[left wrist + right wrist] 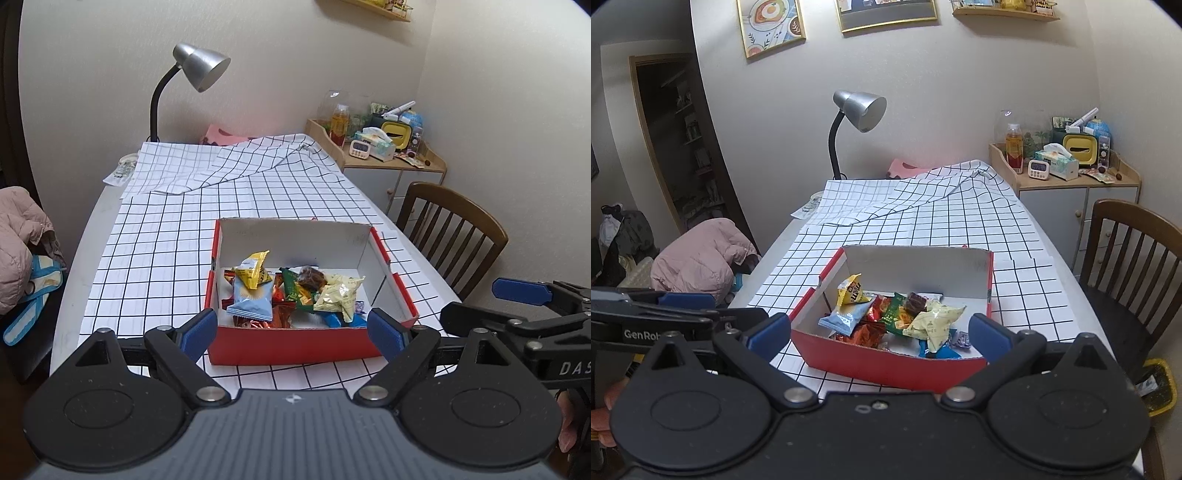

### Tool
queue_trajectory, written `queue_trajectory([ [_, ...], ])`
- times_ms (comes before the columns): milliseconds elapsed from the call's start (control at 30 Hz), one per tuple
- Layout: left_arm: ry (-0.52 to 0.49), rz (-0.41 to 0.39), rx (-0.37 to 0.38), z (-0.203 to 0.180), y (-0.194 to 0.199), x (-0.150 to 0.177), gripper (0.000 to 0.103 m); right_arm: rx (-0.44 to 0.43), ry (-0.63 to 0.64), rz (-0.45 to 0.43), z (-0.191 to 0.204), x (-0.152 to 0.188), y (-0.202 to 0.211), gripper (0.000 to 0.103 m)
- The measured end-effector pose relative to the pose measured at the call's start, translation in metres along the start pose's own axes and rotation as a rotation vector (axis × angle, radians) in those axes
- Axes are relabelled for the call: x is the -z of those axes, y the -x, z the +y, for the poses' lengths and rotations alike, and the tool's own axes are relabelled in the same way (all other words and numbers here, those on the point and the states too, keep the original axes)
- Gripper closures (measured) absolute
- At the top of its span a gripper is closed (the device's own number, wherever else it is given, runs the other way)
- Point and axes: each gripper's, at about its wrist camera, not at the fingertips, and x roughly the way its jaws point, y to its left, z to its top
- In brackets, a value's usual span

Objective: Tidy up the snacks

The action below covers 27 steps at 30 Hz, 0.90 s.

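A red cardboard box [295, 345] with a white inside stands on the checked tablecloth [166, 258]; it also shows in the right wrist view [886, 363]. Several wrapped snacks lie in it: a light blue packet [253, 299], a yellow packet [255, 273], a green packet [295, 291], a cream packet [340, 297] and a brown sweet [312, 277]. My left gripper [291, 336] is open and empty, just in front of the box's near wall. My right gripper [879, 332] is open and empty, also in front of the box; it shows at the right in the left wrist view [517, 306].
A silver desk lamp [199, 66] stands at the table's far end, where the cloth is folded over. A wooden chair [454, 236] stands to the right of the table. A cabinet with clutter [391, 147] fills the far right corner. A pink jacket [698, 262] lies on the left.
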Motion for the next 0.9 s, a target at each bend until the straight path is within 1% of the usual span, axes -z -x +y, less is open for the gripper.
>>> queue_trajectory([
  [400,0.009,0.012,0.011,-0.007,0.007,-0.001,0.014,0.0,-0.014,0.0,-0.002,-0.001,0.008,0.0],
  [900,0.0,-0.001,0.009,-0.011,0.011,-0.001,0.014,0.003,-0.014,0.005,-0.003,-0.002,0.012,0.0],
])
